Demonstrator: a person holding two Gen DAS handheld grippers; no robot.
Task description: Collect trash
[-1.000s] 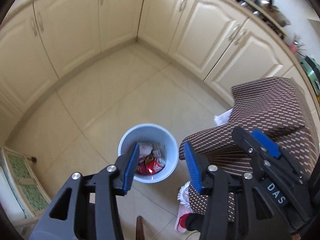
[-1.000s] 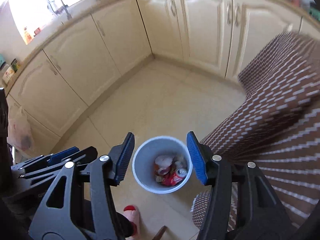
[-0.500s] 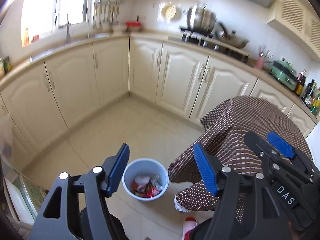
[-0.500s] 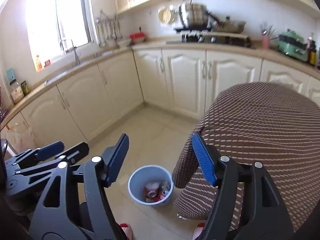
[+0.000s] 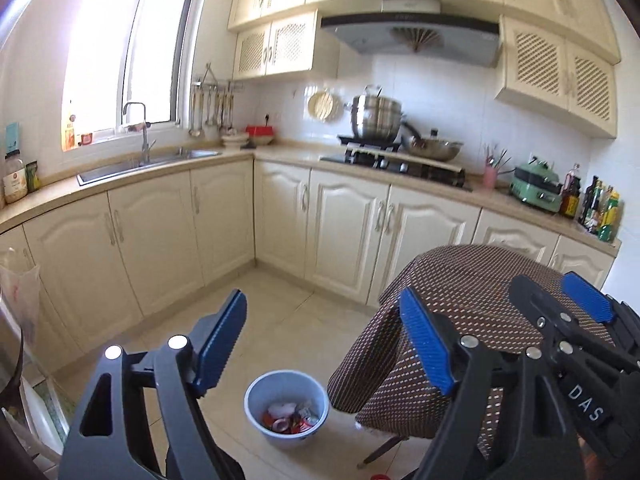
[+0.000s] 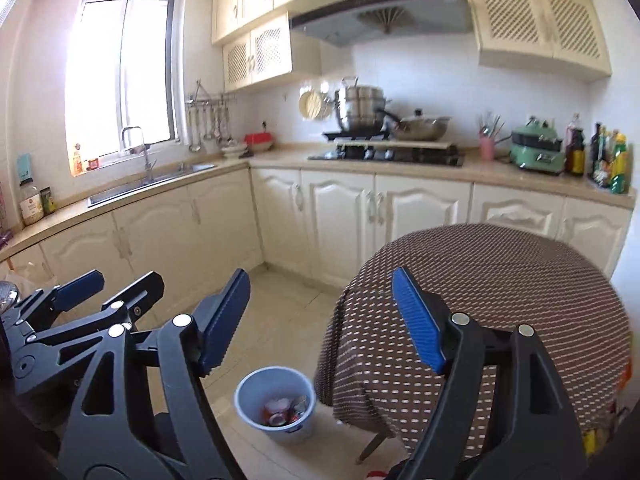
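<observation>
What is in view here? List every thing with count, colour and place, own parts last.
bucket: one, pale blue, on the floor beside the table, with cans and wrappers inside
table: one, round, under a brown dotted cloth, right of the bucket
pot: one, steel, on the stove
pan: one, steel, on the stove right of the pot
sink: one, steel, under the window
cooker: one, green, on the counter at right
cup: one, pink, holding utensils, left of the cooker
bottles: several, dark and green, far right of the counter
left gripper: one, black with blue fingers, opening, nothing between them
right gripper: one, black with blue fingers, opening, nothing between them
</observation>
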